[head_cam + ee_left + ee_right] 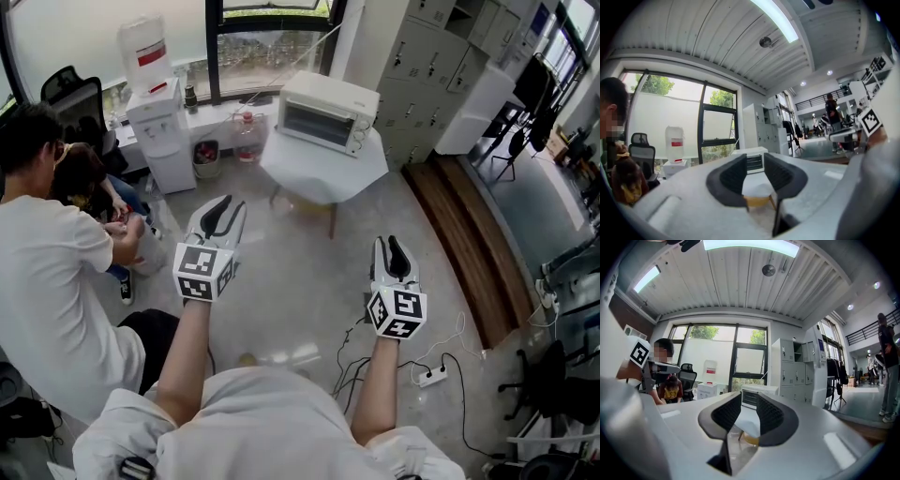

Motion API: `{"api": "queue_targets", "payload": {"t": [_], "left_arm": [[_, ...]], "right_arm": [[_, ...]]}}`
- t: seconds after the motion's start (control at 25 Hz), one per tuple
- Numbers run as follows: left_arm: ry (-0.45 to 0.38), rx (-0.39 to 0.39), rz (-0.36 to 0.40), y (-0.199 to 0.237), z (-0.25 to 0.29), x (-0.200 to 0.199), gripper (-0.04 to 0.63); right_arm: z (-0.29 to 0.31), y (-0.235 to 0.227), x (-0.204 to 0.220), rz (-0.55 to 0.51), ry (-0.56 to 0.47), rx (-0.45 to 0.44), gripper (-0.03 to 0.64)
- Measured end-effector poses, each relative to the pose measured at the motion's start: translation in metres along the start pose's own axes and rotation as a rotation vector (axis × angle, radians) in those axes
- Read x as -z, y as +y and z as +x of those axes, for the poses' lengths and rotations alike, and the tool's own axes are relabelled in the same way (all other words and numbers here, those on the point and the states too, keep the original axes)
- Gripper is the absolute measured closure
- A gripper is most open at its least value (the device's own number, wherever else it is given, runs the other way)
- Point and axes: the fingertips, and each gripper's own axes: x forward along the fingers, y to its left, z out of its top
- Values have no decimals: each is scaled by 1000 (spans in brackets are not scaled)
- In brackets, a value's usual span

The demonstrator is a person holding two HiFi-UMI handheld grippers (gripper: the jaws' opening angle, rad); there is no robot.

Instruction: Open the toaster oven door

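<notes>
Fingers (729, 179) (725, 414) apart, empty, toaster oven (328, 114) shut

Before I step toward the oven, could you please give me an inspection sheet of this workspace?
Surface: small white table on a grey floor; it carries only the oven.
Job's things: white toaster oven on the table, door closed, untouched.
Clutter: nothing seen on the table; a bottle and a bin stand on the floor behind it.
Grippers: left gripper and right gripper are both short of the table, jaws apart, nothing between them.
Cables: power strip and loose cables lie on the floor near the right gripper.
Surroundings: water dispenser, grey lockers, a person in white at left.
</notes>
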Motion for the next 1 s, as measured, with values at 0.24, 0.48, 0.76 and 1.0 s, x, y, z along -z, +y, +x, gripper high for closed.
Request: {"api": "queue_targets", "payload": {"t": [0.24,0.48,0.76,1.0], "left_arm": [[5,-7,-5,3,-3,3,471],[2,-9,-15,9,-6,5,466],[-7,-2,-28,12,-7,4,466],[-12,19,-41,25,-7,7,466]], "right_arm": [[0,2,3,15,15,-4,514],[1,5,6,25,25,9,515],[2,10,0,33,8,13,515],[9,26,-3,34,4,20,517]]}}
